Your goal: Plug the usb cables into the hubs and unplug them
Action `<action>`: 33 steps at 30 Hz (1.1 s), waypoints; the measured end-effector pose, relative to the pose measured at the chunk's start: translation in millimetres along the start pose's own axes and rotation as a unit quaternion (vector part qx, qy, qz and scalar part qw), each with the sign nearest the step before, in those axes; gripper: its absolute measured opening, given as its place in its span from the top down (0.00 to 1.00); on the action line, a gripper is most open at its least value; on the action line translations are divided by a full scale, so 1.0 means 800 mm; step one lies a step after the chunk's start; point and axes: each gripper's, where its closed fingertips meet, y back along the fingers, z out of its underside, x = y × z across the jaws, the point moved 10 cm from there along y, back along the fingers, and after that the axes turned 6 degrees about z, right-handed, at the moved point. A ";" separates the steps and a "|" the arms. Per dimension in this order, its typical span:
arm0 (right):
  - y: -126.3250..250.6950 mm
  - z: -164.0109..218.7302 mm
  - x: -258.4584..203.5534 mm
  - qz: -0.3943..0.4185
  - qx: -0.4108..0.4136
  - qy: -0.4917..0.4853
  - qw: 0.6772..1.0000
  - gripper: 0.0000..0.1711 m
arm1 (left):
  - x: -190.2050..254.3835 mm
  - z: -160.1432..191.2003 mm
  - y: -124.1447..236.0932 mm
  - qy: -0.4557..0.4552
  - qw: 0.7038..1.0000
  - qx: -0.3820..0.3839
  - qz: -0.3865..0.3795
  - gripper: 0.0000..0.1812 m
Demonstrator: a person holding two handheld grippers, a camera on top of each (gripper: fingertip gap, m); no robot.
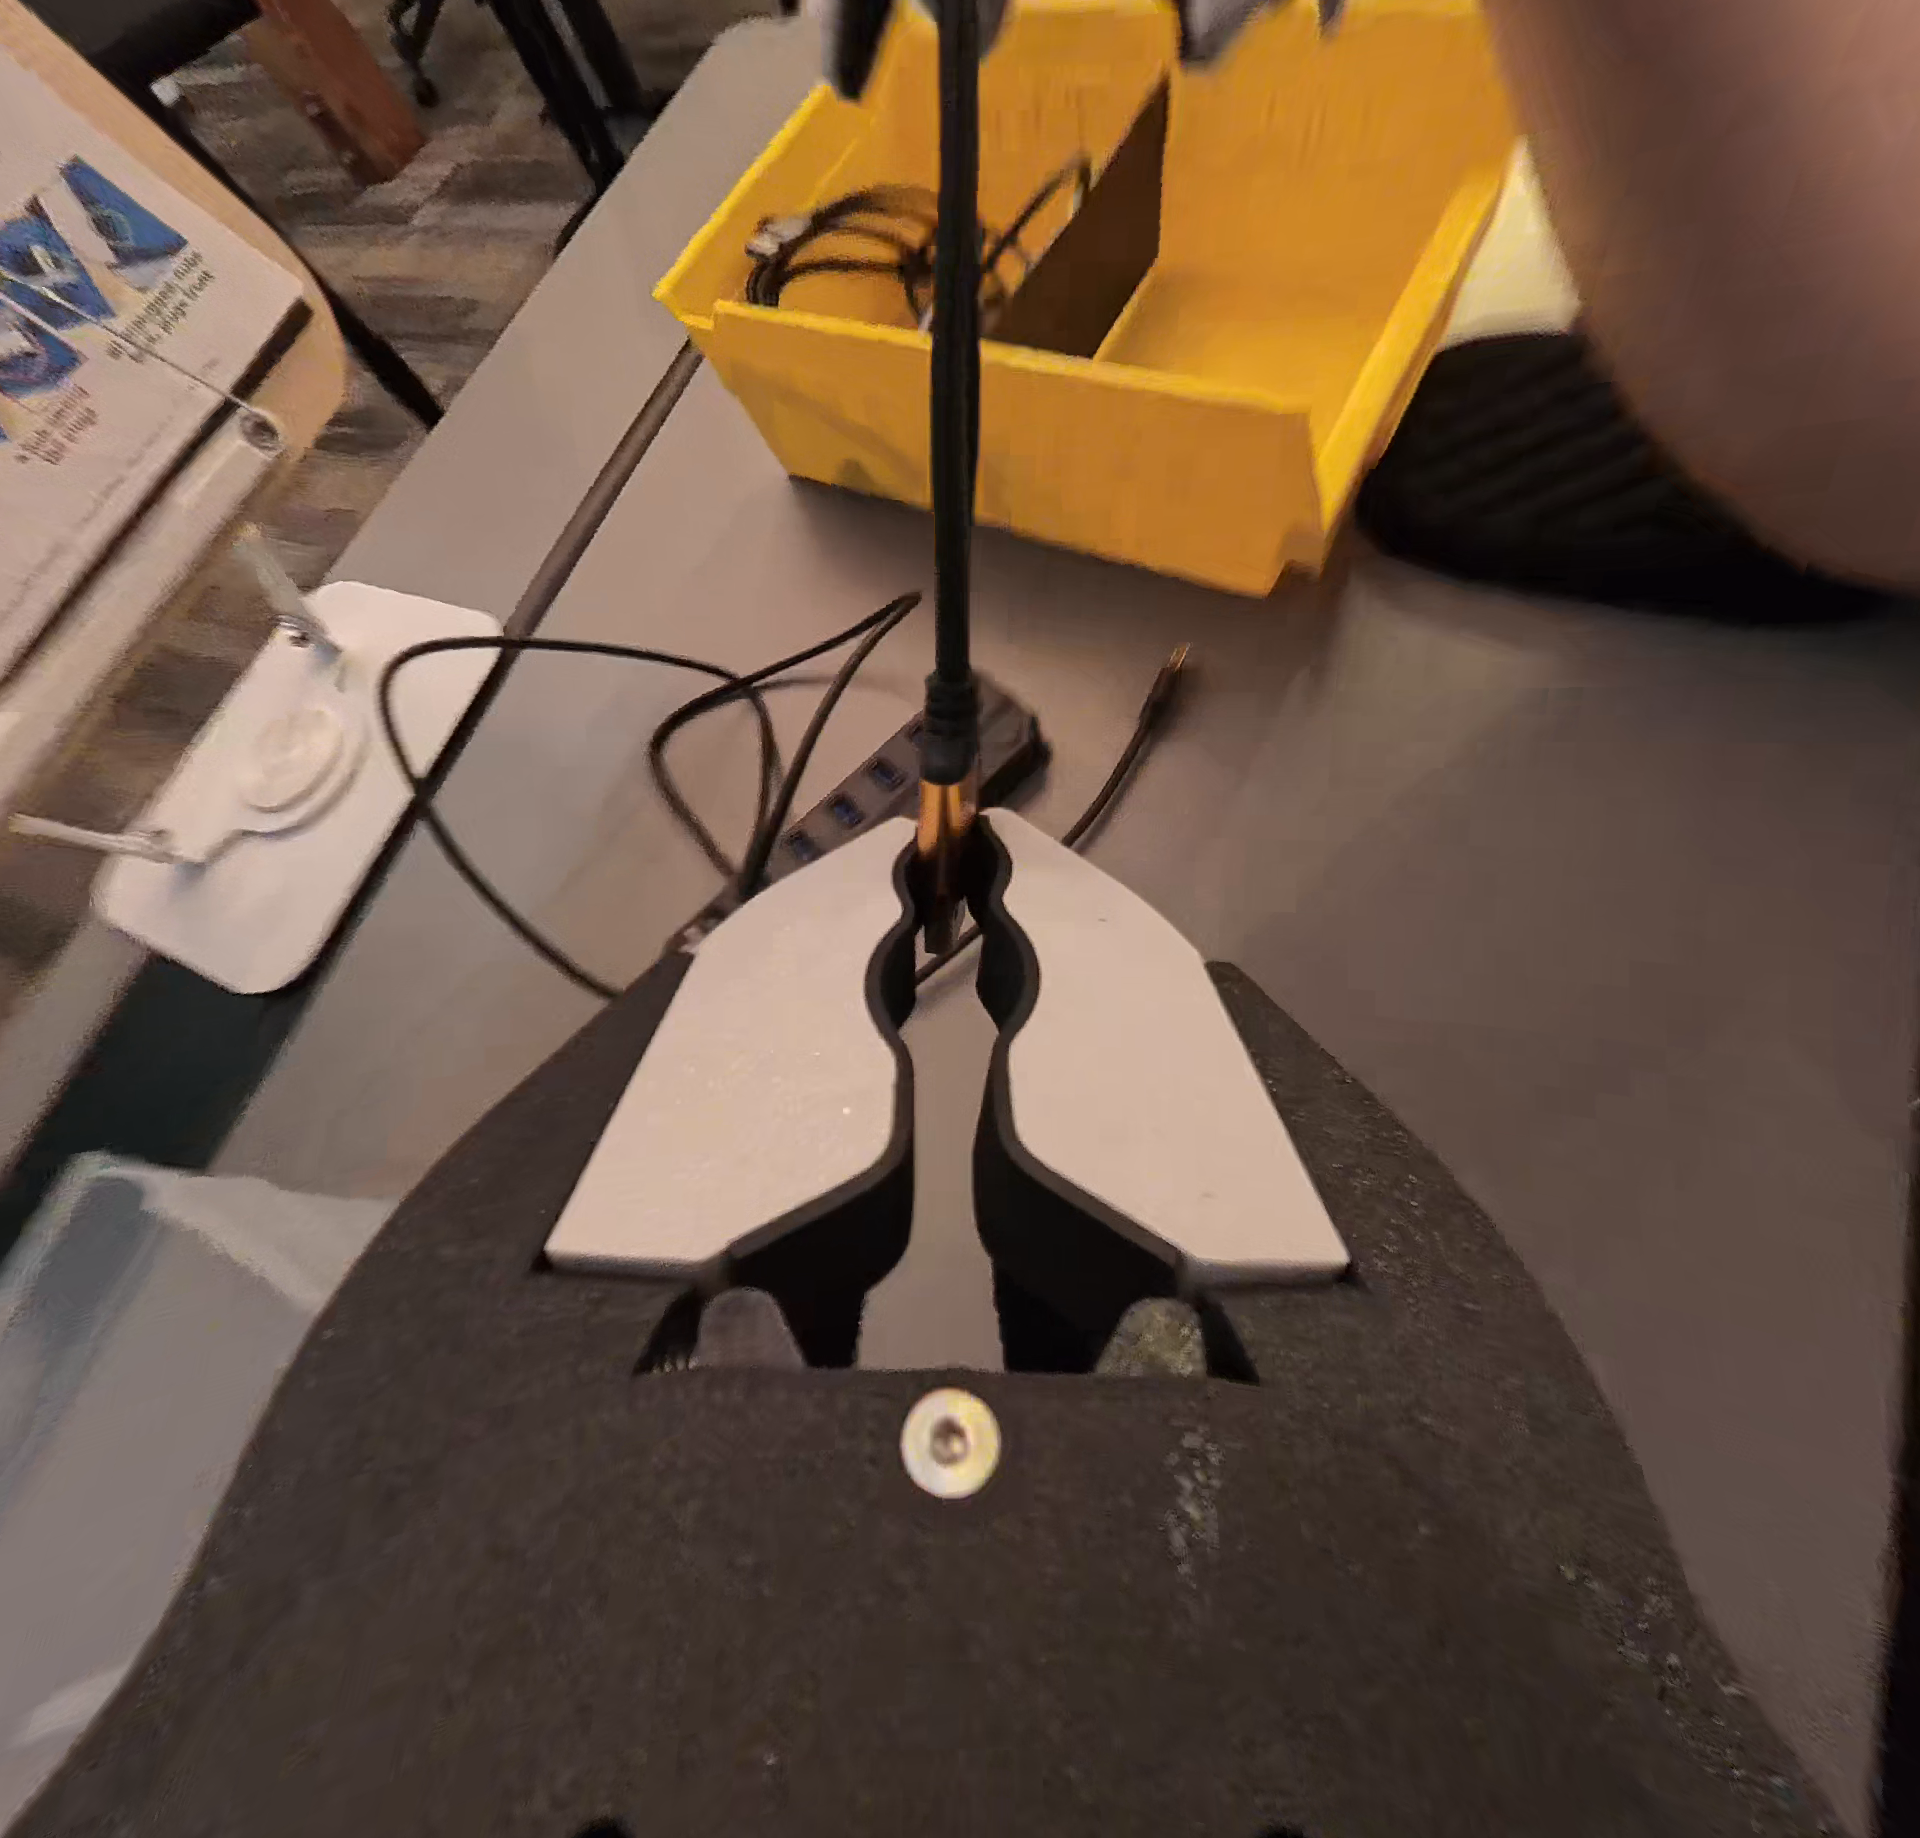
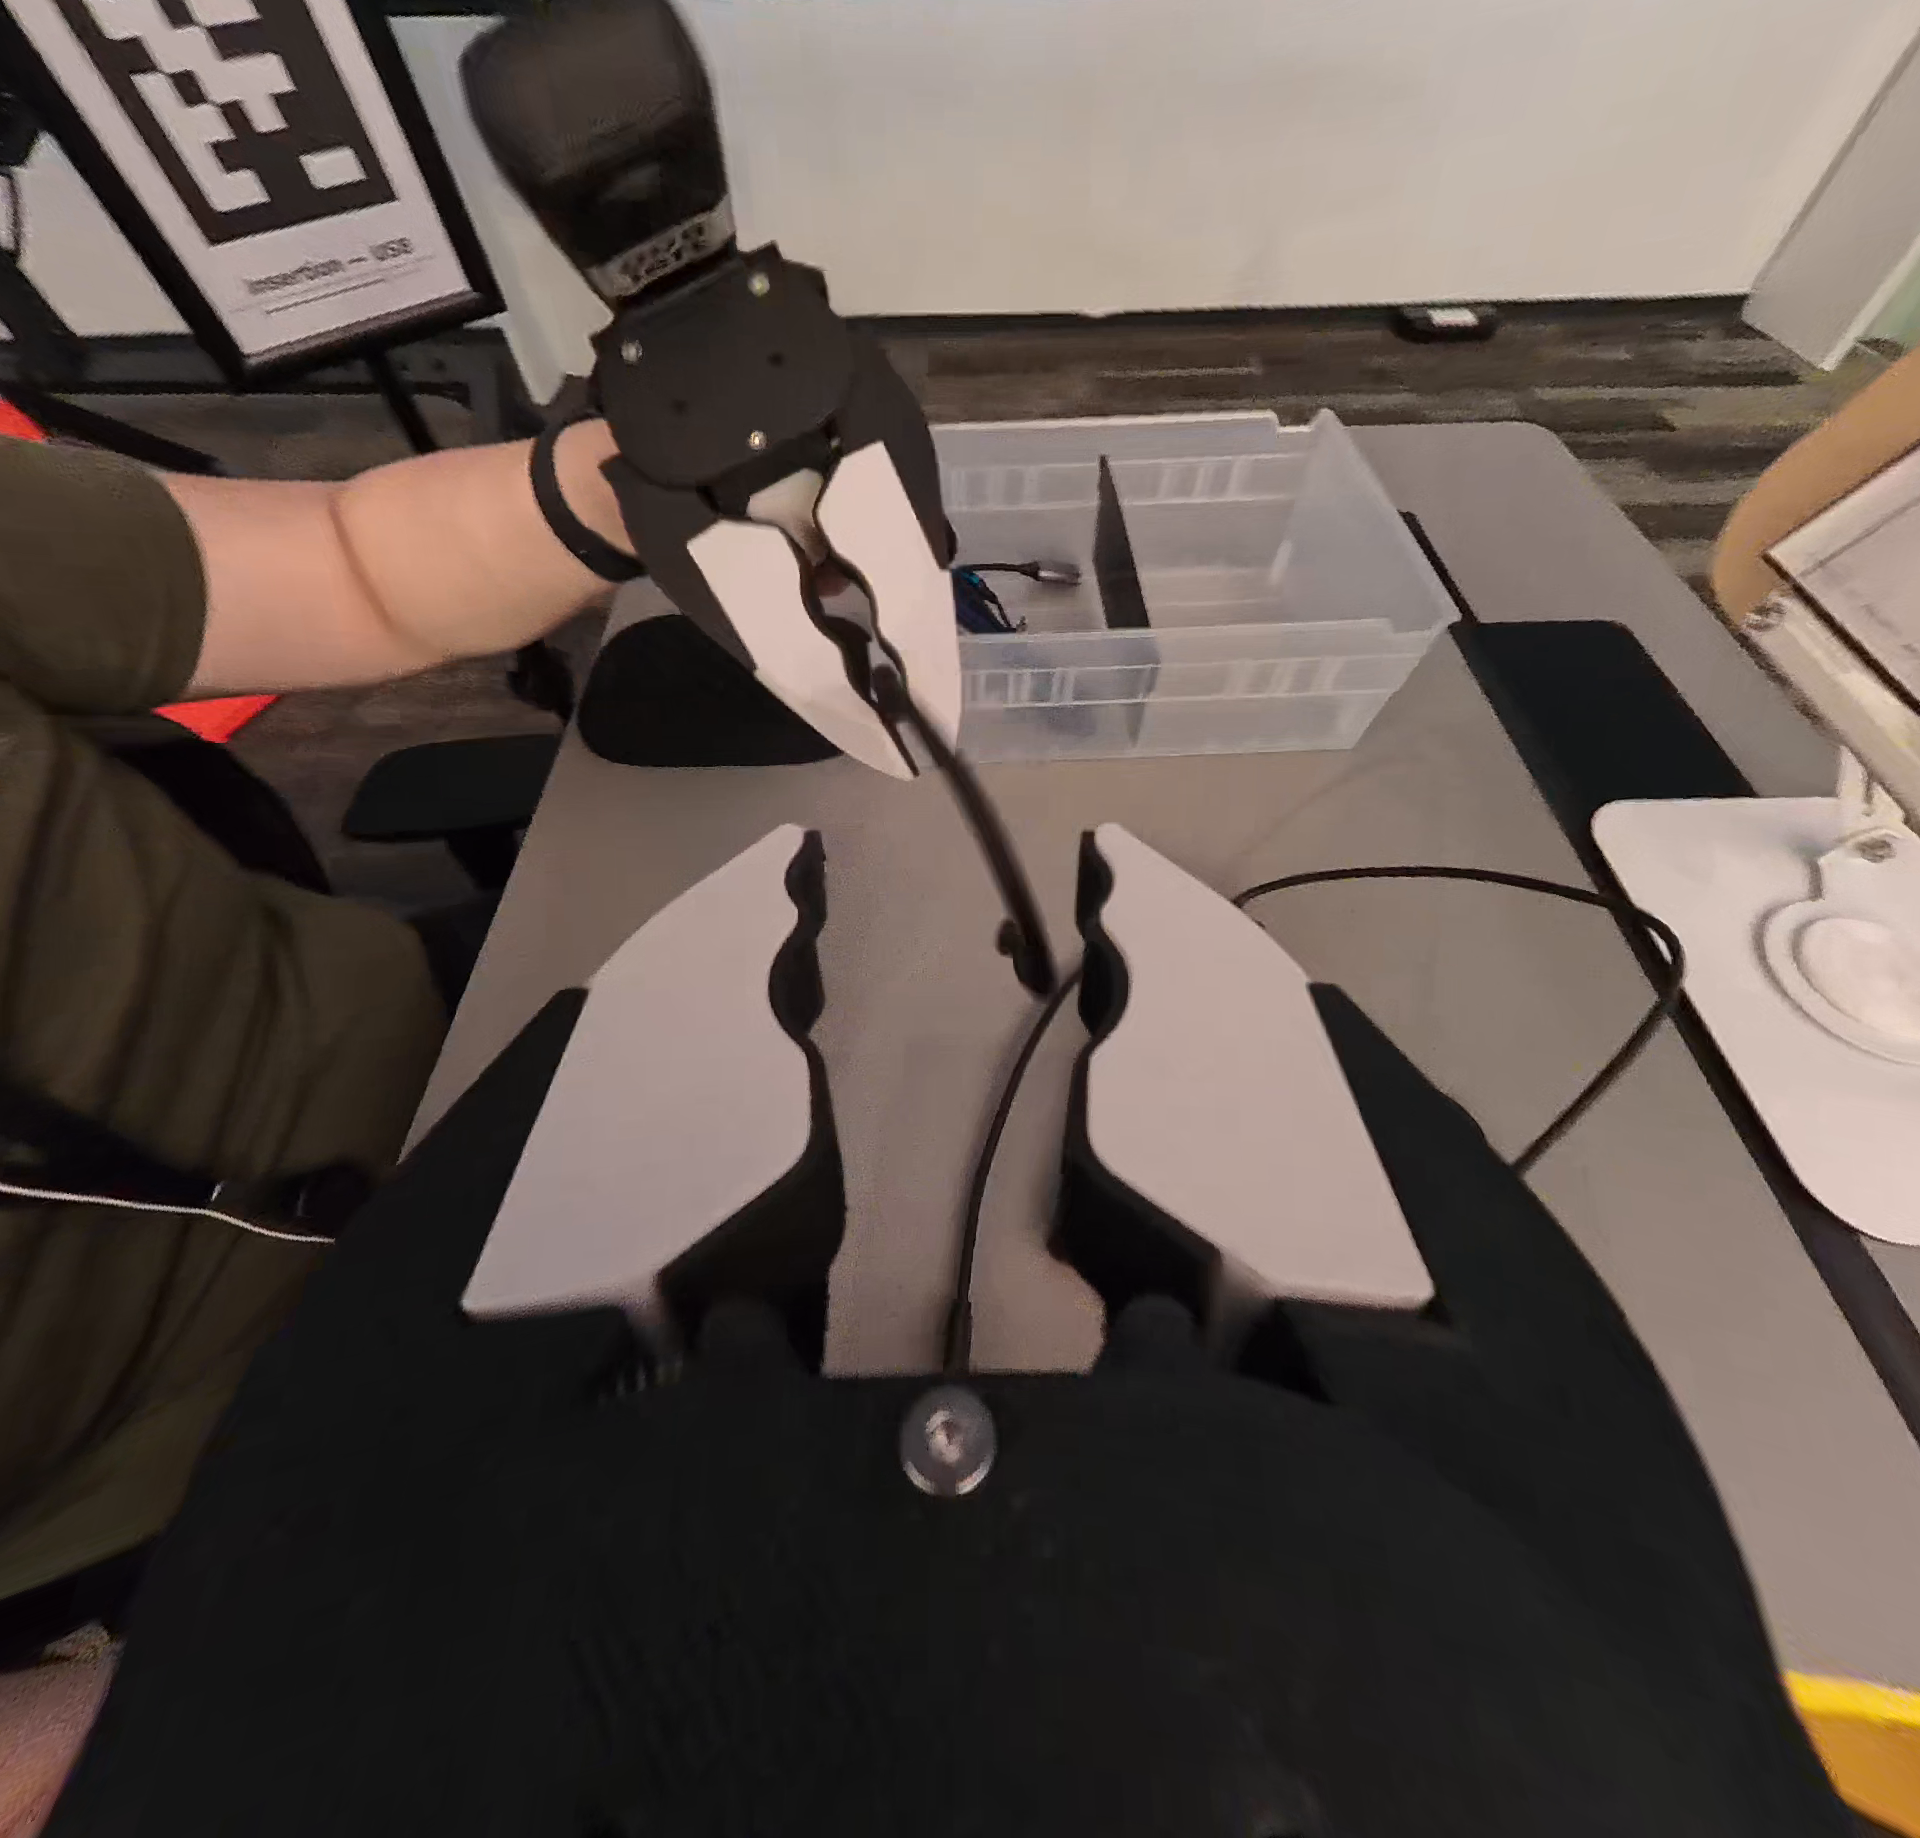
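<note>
1. Left gripper (image 1: 943, 879): fingers closed on a black cable's plug, tips pointing down and to the right in the right wrist view, raised off the table.
2. Left forearm (image 2: 416, 562): bare, reaching in from the left, a strap round the wrist.
3. Right gripper (image 2: 951, 915): fingers spread wide, holding nothing.

A thick black USB cable (image 1: 954, 386) hangs taut above the grey table, its orange-banded plug (image 1: 943, 843) pinched between grey gripper fingers. Just beyond the plug, toward 12 o'clock, a slim black hub (image 1: 914, 780) with a row of blue ports lies flat, angled from 7 toward 1 o'clock.
</note>
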 end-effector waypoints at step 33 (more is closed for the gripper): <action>-0.142 0.025 0.012 -0.134 -0.107 -0.160 0.972 0.97 | 0.010 0.023 -0.006 -0.164 0.967 -0.144 -0.133 0.97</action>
